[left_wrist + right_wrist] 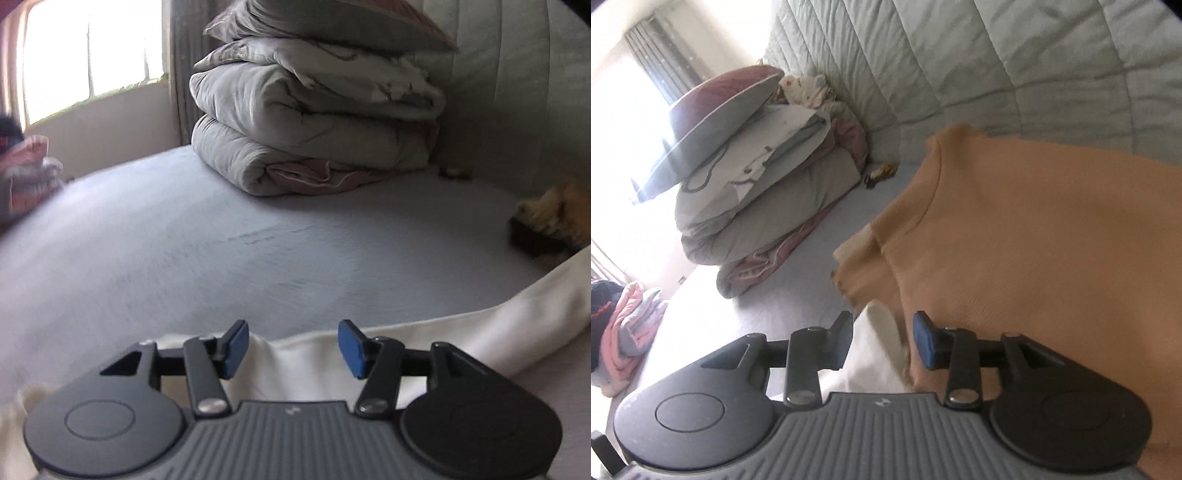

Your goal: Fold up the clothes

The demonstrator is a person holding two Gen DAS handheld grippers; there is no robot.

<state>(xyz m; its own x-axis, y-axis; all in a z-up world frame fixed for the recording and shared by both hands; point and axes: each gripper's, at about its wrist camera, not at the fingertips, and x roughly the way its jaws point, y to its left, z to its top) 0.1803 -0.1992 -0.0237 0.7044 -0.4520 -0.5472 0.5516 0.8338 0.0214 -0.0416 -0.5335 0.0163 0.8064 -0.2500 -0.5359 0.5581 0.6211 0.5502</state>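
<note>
your left gripper (293, 349) has its jaws apart over the white garment (480, 332), nothing pinched; the cloth runs from beneath it toward 3 o'clock across the bed (184, 240). your right gripper (882, 341) is also parted, with white cloth lying loose between the pads and the orange garment (1052, 240) spread from 12 to 3 o'clock. both pieces look light, soft and floppy, so they'll likely sag; take them at a hem or corner edge, pinching both layers.
</note>
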